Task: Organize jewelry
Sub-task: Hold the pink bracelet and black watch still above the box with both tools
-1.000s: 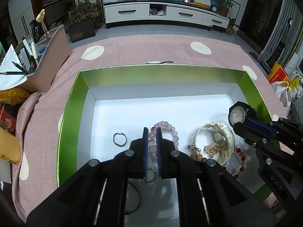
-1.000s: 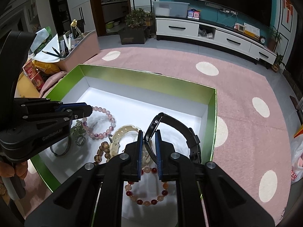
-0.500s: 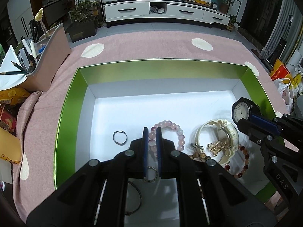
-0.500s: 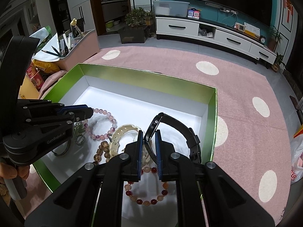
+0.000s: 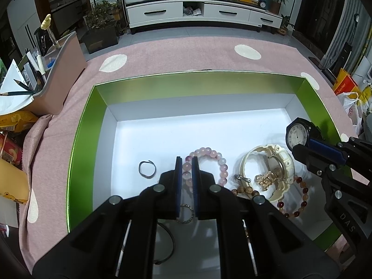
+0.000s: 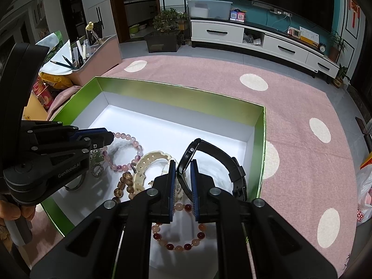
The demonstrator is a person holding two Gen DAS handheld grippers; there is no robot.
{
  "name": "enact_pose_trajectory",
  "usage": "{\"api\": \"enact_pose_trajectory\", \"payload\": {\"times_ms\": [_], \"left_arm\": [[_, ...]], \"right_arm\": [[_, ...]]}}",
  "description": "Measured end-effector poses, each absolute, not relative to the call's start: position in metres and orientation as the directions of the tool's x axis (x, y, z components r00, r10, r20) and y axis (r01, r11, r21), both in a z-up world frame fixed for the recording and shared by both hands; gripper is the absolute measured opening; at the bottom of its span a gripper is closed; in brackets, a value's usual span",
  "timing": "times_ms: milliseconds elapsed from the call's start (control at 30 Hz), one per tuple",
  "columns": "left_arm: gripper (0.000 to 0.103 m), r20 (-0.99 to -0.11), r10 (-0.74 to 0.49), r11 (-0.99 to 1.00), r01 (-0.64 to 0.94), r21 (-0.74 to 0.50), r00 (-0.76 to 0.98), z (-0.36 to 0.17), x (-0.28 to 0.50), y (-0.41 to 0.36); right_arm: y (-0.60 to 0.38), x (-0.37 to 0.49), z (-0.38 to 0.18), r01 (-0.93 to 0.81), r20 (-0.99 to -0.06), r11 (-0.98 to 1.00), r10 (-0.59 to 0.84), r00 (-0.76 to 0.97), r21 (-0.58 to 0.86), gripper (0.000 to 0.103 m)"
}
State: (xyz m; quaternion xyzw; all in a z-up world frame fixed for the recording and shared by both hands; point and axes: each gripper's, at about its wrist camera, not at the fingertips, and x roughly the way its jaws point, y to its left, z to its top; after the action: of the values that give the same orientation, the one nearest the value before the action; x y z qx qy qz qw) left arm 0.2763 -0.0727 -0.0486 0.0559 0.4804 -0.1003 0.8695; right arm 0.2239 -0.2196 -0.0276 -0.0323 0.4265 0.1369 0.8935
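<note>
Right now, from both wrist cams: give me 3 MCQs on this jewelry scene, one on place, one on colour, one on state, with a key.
1. Where does the small metal ring lie?
A. on the box floor, left of the pink bead bracelet
B. on the pink cloth outside the box
C. inside the cream watch's band

2. What colour are the box's inner walls?
A. blue
B. green
C. black

3. What is the right gripper doing?
A. hanging open over the cloth
B. shut on the red bead bracelet
C. shut on the black watch

Key:
1 A: the ring sits alone on the white floor, left of the pink bead bracelet.
2 B: the box has green walls.
3 C: the right gripper clamps the black watch, whose dial faces the left camera.
</note>
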Motion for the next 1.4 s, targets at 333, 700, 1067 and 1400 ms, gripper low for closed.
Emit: {"api": "enact_pose_trajectory", "payload": {"times_ms": [333, 700, 1067, 1400], "left_arm": [[0.007, -0.851, -0.114, 0.972, 0.234, 0.011, 0.512, -0.0502, 0.2747, -0.0732], [0.007, -0.857, -0.097, 0.971, 0.237, 0.031, 0.506, -0.0520, 0.2749, -0.0746], [0.008, -0.865, -0.080, 0.970, 0.238, 0.046, 0.495, -0.0542, 0.2768, -0.0775], [0.008, -0.868, -0.074, 0.970, 0.238, 0.052, 0.491, -0.0556, 0.2775, -0.0772]], "right_arm": [[-0.2217, 0.2230, -0.0308, -0.271, -0.775, 0.961, 0.212, 0.595, 0.055, 0.012], [-0.2234, 0.2213, -0.0313, -0.272, -0.779, 0.961, 0.210, 0.590, 0.053, 0.012], [-0.2228, 0.2227, -0.0320, -0.273, -0.782, 0.960, 0.211, 0.586, 0.055, 0.012], [-0.2224, 0.2233, -0.0319, -0.274, -0.784, 0.960, 0.211, 0.584, 0.054, 0.012]]}}
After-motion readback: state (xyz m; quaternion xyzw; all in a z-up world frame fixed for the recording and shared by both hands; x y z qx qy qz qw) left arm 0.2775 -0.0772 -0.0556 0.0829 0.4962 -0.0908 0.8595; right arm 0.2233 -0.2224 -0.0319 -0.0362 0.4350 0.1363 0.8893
